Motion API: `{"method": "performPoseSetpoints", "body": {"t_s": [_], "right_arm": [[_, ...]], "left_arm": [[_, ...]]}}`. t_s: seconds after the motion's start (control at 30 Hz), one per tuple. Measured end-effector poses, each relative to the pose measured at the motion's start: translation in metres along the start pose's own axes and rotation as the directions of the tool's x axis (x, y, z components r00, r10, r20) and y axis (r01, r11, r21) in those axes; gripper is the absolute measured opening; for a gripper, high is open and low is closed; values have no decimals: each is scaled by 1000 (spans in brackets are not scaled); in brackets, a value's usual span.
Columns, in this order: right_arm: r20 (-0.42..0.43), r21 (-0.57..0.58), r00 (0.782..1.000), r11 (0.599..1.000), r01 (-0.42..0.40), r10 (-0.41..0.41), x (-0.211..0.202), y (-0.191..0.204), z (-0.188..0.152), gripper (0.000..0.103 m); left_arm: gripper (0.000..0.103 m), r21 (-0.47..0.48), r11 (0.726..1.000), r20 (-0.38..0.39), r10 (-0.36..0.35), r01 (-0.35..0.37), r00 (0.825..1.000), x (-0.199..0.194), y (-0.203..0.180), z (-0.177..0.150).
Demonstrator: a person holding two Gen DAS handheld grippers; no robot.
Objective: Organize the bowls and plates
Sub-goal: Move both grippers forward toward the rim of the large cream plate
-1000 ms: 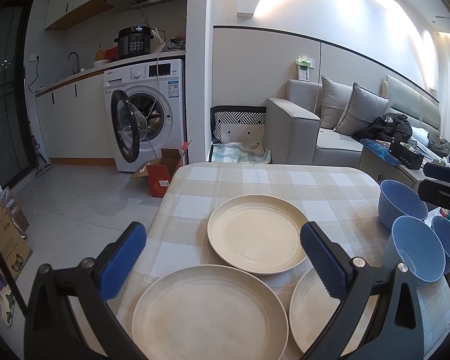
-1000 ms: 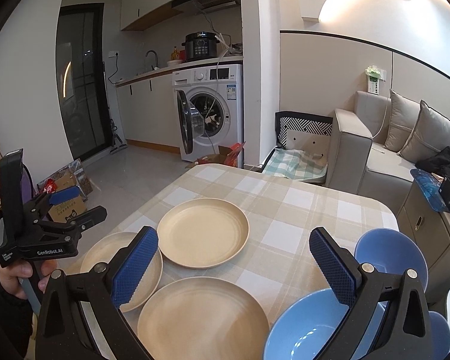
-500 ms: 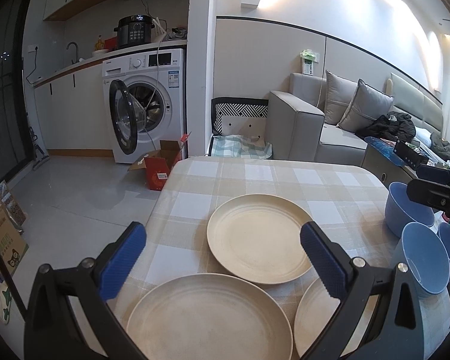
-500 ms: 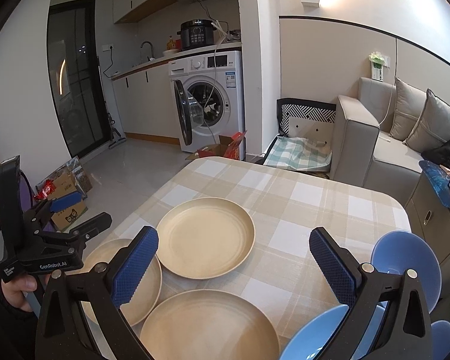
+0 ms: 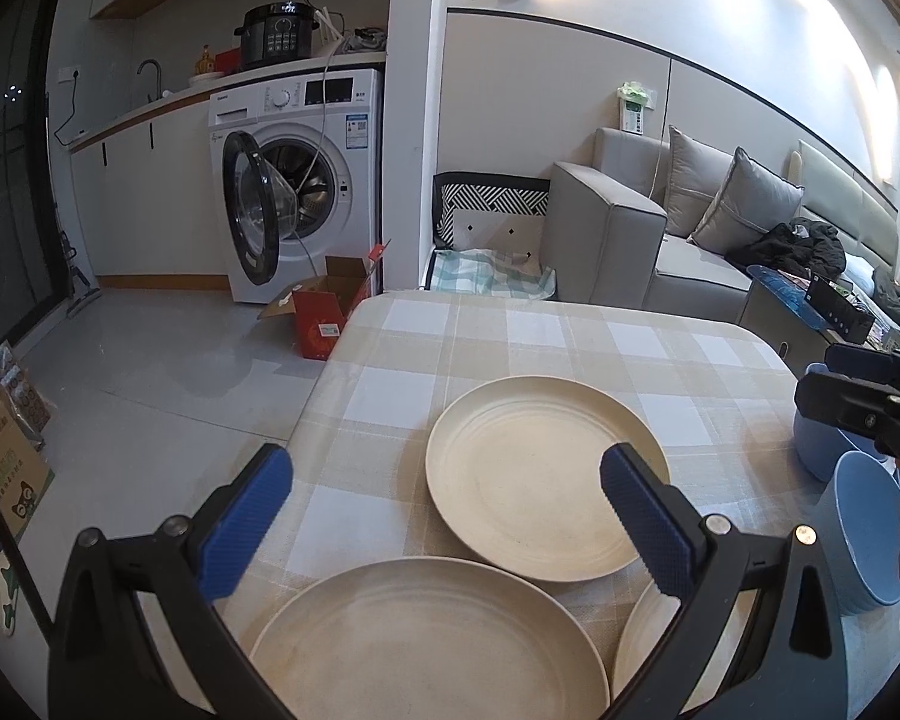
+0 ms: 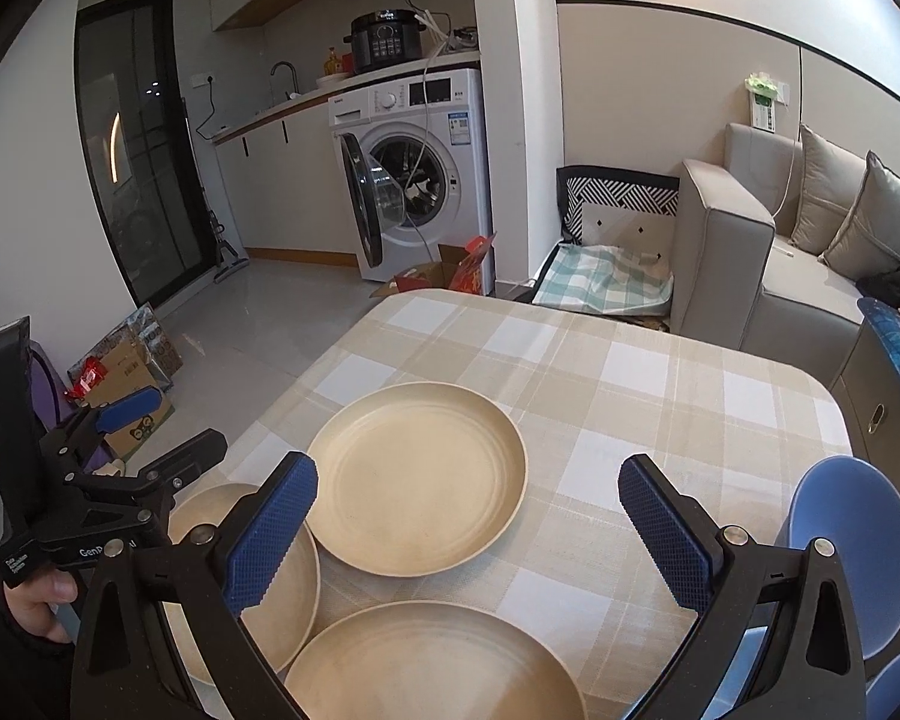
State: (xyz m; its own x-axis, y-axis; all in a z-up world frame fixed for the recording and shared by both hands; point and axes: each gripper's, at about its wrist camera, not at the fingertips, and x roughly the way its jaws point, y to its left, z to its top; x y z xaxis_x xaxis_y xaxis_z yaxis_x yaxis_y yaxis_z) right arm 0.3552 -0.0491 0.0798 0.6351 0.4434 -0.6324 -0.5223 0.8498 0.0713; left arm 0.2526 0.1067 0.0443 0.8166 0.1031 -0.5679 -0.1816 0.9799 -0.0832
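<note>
Three beige plates lie flat on the checked tablecloth [image 5: 510,336]. The far plate [image 5: 540,474] [image 6: 417,474] sits mid-table. A near plate [image 5: 426,642] lies under my left gripper [image 5: 450,516], which hangs open above it with nothing between its blue pads. The third plate [image 5: 648,654] [image 6: 432,666] lies under my right gripper [image 6: 468,528], also open and empty. Blue bowls [image 5: 870,522] [image 6: 852,540] stand at the table's right edge. The left plate [image 6: 258,564] shows in the right wrist view below the other gripper [image 6: 156,432].
A washing machine [image 5: 294,180] with its door open and a red box [image 5: 324,324] stand beyond the table's far left. A grey sofa [image 5: 660,240] runs along the far right. A hand [image 6: 36,600] holds the left gripper's handle.
Both grippers have drawn back and tilted up, so the plates and bowls sit lower in both views. Their jaws stayed open. No plate or bowl has moved.
</note>
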Motion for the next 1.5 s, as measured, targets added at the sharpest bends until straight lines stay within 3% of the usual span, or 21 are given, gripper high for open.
{"method": "performPoseSetpoints", "body": {"t_s": [0.53,1.5], "right_arm": [[-105,47,994,998,33,-28,56,-16,-2,103],[-225,86,973,993,81,-60,128,-21,-12,100]], "left_arm": [[103,-13,1000,-85,16,-18,996,51,4,-8],[102,-20,999,-175,32,-36,984,98,10,-14]]}}
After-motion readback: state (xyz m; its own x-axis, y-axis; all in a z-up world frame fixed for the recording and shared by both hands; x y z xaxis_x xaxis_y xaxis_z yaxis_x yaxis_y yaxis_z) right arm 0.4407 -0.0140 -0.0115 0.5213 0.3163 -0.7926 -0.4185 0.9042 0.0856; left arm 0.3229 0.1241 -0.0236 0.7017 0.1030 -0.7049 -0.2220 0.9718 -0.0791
